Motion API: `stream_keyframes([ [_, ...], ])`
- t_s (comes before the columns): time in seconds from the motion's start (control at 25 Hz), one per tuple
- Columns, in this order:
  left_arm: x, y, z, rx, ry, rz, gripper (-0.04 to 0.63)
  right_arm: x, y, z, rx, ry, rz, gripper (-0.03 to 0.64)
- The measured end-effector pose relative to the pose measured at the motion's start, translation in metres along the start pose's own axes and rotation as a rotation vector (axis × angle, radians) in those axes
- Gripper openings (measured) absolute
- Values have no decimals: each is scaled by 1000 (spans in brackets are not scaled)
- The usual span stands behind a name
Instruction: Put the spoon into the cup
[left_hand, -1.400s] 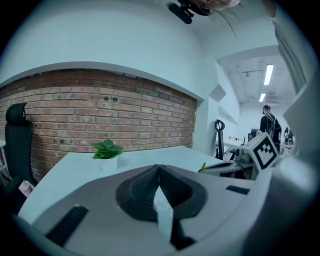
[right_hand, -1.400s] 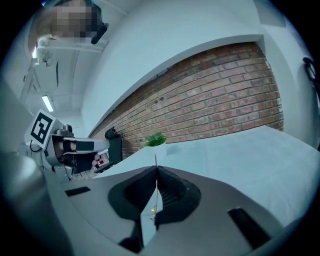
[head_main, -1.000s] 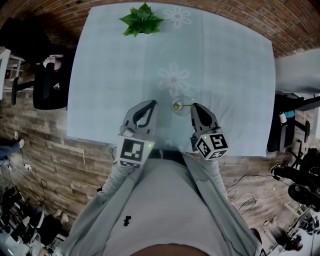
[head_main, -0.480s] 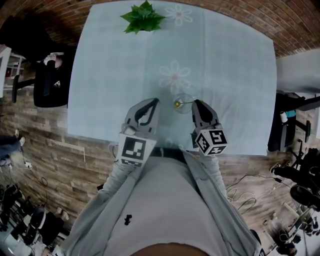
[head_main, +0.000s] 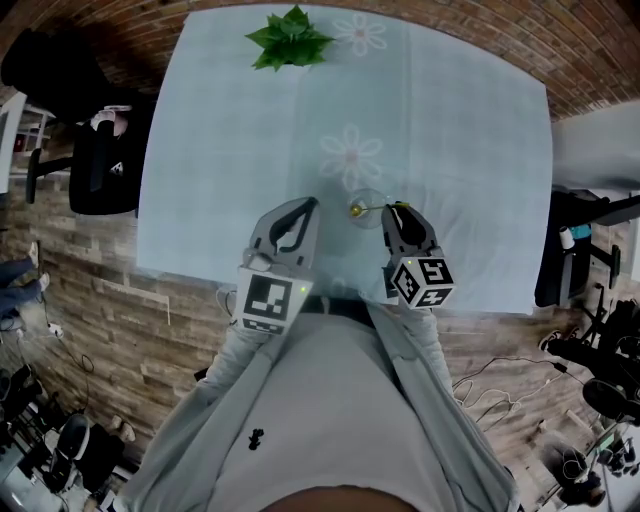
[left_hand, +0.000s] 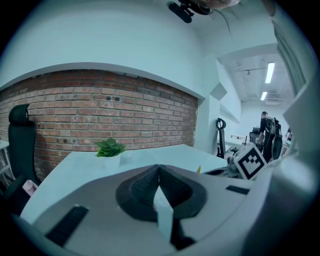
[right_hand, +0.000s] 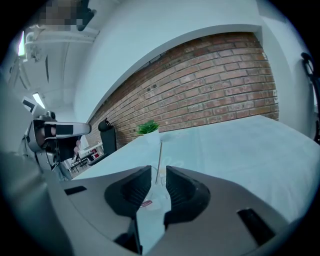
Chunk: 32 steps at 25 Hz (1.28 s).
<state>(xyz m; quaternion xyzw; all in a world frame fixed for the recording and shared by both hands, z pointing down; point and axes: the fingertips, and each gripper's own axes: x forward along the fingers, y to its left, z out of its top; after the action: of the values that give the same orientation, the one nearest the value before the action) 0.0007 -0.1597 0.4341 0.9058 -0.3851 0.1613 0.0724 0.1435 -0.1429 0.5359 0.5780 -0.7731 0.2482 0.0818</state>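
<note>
A clear glass cup (head_main: 366, 209) stands on the pale blue tablecloth near the table's front edge. The spoon (head_main: 357, 210) rests in it, bowl down, its thin handle slanting right towards my right gripper (head_main: 394, 209). In the right gripper view the handle (right_hand: 159, 154) rises just ahead of the gap between the jaws, with the cup (right_hand: 156, 192) showing through the gap. The right gripper's (right_hand: 158, 173) jaws have just been opening; the pads stand apart and do not press the handle. My left gripper (head_main: 308, 204) hovers left of the cup, its jaws (left_hand: 159, 168) shut on nothing.
A small green potted plant (head_main: 290, 38) stands at the table's far edge. The cloth (head_main: 450, 150) carries faint flower prints. A black chair (head_main: 98, 168) stands left of the table, and more chairs and cables lie on the right. A brick wall lies beyond the far edge.
The right gripper has shifted only slightly beside the cup. The spoon still leans in the cup. The left gripper has stayed where it was.
</note>
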Motion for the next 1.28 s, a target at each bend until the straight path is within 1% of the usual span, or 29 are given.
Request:
stream_keyframes([
  [0.28, -3, 0, 2, 7, -7, -5, 20, 1, 2, 2, -21, -3, -6, 97],
  [0.6, -6, 0, 9, 10, -28, -3, 20, -7, 1, 16, -51, -35, -40, 155],
  [0.84, -8, -2, 18, 17, -54, -6, 20, -23, 2, 40, -101, -108, -77, 184],
  [1.08, -8, -7, 31, 17, -84, -3, 20, -39, 4, 65, -150, -162, -62, 184],
  [1.28, -9, -8, 43, 42, -118, 2, 20, -59, 10, 97, -177, -243, -43, 184],
])
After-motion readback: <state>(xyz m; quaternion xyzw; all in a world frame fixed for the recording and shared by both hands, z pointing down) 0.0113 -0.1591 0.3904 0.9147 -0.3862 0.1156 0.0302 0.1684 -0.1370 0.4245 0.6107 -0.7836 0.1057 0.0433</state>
